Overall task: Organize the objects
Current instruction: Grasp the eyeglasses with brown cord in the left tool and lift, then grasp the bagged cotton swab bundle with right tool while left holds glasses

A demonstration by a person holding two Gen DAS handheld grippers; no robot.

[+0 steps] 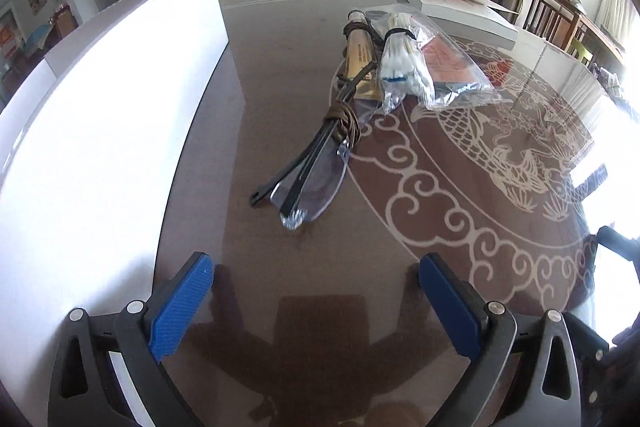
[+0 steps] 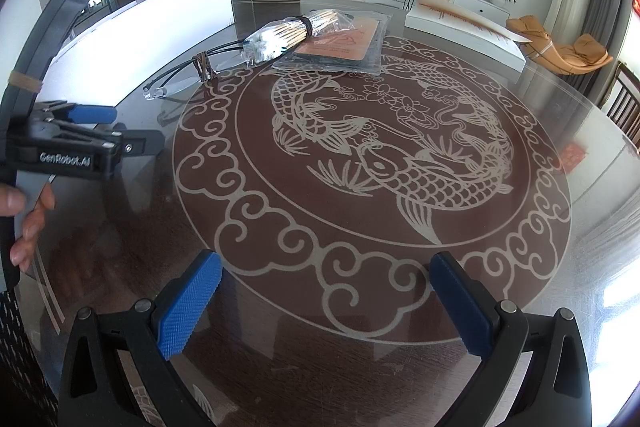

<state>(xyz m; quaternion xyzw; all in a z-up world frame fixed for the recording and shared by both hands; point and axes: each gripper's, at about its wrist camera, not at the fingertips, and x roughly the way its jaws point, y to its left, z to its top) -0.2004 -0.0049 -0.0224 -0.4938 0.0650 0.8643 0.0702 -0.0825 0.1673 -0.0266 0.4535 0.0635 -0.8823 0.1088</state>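
Both tools stand wide and empty: the left tool faces the glasses, likely the next pick, and the right tool waits. Glasses, swab bag and tube lie clustered on the surface beside the white box.

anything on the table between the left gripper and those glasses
Nothing visible. The left gripper is open over bare tabletop, and the glasses lie straight ahead of it. The bagged swabs sit beyond them.
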